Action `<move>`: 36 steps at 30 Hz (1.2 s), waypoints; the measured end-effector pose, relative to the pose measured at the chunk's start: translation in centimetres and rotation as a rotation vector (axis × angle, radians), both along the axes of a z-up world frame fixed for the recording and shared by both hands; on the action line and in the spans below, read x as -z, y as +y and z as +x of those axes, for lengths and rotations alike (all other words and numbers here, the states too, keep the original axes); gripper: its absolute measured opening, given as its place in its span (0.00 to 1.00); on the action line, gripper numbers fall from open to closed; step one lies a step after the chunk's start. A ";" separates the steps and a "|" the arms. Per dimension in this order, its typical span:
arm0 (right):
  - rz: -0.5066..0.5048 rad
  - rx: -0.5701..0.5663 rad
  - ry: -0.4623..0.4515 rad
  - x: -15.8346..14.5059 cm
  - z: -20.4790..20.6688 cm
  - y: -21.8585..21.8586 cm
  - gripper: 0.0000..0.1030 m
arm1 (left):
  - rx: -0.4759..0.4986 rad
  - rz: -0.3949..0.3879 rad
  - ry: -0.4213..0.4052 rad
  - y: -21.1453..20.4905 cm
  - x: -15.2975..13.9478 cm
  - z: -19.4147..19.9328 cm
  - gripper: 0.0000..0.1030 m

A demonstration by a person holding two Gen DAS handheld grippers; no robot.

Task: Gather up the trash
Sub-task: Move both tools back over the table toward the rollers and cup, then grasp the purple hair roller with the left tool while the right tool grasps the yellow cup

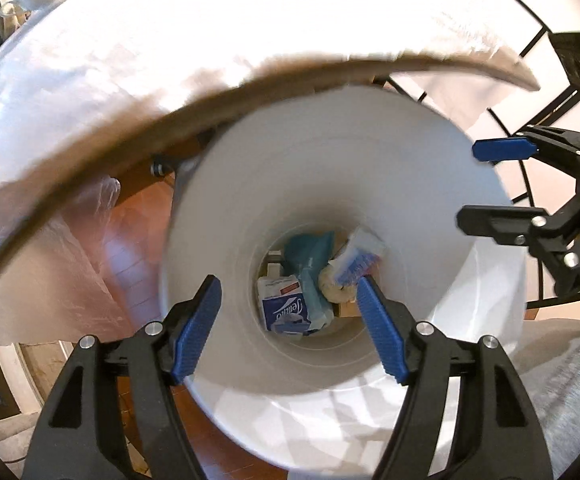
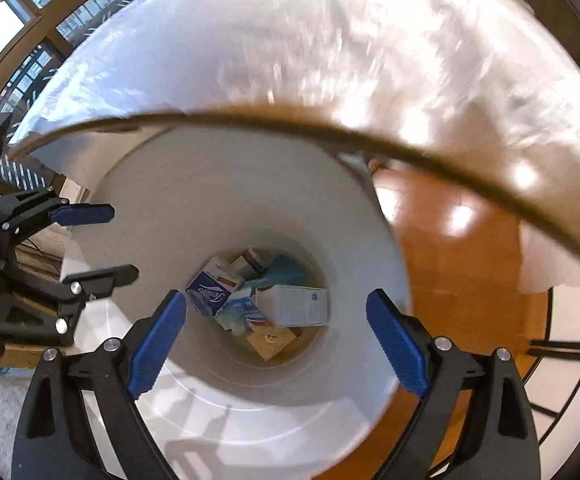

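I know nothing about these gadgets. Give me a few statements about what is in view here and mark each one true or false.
1. The white bin already has rubbish at its bottom. True.
2. The left gripper is clamped on a tissue pack. False: its jaws stand open, with nothing between them.
3. A blue and white tissue pack lies among the rubbish. True.
4. The bin stands on green carpet. False: a reddish wooden floor shows beside it.
5. The right gripper is open above the bin's mouth. True.
6. Only one gripper is near the bin. False: each camera shows the other gripper at the bin's side.
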State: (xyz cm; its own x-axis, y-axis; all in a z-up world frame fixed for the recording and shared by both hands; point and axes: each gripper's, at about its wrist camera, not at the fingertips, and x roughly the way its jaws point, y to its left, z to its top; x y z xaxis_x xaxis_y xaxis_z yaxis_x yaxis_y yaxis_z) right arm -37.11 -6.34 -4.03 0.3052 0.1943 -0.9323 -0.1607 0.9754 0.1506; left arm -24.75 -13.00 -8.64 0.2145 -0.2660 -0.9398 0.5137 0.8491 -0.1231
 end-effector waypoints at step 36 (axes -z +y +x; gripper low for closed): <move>-0.079 -0.141 -0.407 -9.3 25.9 0.7 0.75 | -0.184 -0.129 -0.349 0.1 -11.4 31.3 0.86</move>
